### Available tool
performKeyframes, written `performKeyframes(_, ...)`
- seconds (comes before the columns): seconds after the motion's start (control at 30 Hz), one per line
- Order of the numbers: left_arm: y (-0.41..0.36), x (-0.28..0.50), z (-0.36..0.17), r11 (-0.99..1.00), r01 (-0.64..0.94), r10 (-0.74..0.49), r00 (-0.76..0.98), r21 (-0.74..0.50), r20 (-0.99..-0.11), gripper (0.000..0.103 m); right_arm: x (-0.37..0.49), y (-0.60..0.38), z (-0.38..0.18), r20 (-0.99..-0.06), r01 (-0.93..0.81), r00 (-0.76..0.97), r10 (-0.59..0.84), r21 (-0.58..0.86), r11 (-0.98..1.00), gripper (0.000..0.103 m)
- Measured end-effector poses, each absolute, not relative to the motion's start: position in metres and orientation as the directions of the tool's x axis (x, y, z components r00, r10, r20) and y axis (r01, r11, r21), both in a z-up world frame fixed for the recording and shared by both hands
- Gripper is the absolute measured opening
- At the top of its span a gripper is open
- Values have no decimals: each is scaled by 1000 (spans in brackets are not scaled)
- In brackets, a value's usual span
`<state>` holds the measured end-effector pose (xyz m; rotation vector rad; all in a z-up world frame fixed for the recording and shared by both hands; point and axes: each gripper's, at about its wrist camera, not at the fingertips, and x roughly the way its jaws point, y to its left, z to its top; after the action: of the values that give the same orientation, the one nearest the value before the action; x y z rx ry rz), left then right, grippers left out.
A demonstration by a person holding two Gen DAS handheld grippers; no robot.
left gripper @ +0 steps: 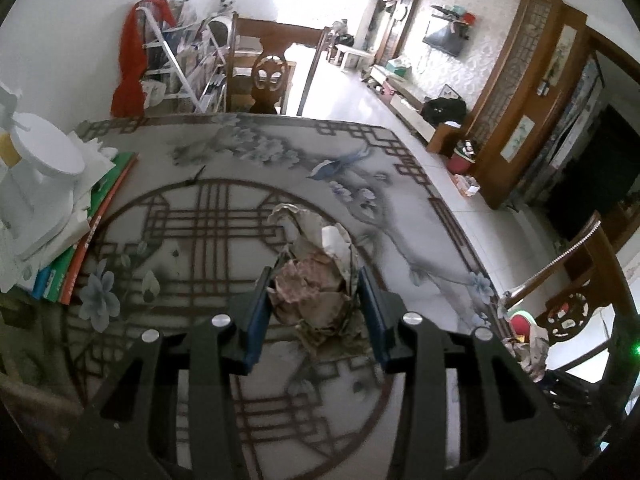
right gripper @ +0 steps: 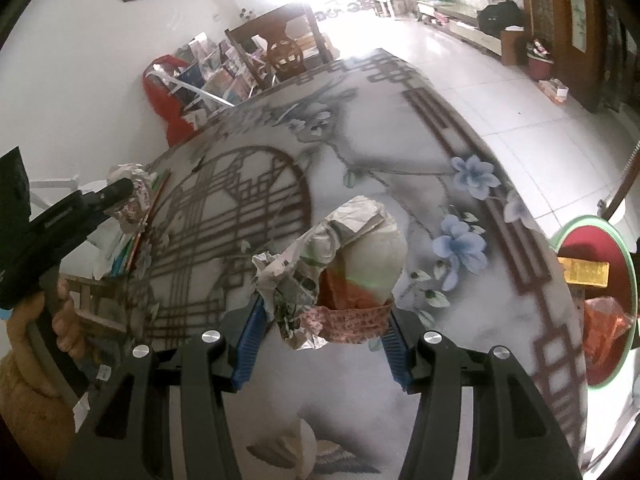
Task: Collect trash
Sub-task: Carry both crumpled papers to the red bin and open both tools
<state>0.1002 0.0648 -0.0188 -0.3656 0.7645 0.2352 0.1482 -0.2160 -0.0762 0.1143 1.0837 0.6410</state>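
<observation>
- The left gripper [left gripper: 314,300] is clenched on one wad of crumpled paper [left gripper: 312,276], brownish and pinkish, pressed between its two blue pads [left gripper: 256,316]; the wad is held above the table.
- The right gripper [right gripper: 324,320] grasps a second bundle of crumpled trash [right gripper: 344,264]: newsprint, a pale sheet, an orange scrap and a pink printed strip, squeezed between its two blue pads [right gripper: 250,344] over the table's near part.
- That makes two wads of trash, one in each gripper.
- In the right wrist view the left gripper shows at far left with its wad at the tips, and a hand [right gripper: 60,320] in a tan sleeve [right gripper: 28,408] grips its handle.
- Below lies one table [left gripper: 400,216] with a printed top: a lattice circle, blue flowers, a blue bird.
- At the table's left edge sits one stack of books [left gripper: 92,224] with white objects on top.
- To the right, beside the table, stands one round bin [right gripper: 592,300] with a green rim and red inside, holding orange and yellow trash.
- Far behind the table stands one carved wooden chair [left gripper: 270,76].
</observation>
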Motion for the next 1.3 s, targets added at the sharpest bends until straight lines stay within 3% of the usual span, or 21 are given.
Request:
performKeyframes(0.5,-32,116,-8,946,-199,-42,709,-257,-704,40,154,-303,-70,-775,-340,403,488,368,865,52)
performKeyframes(1.17,-269,201,-44,934,121,-344,573,-337,-744,41,201,-497,-113,-861,-138,401,313,281,950,53)
performKeyframes(1.27,-292,211,-49,930,164,-363,555,-329,-749,49,205,-505,-122,-869,-141,380,317,284,948,53)
performKeyframes(1.3,-299,214,-51,929,175,-366,548,-325,-752,60,206,-506,-124,-869,-148,378,321,285,947,55)
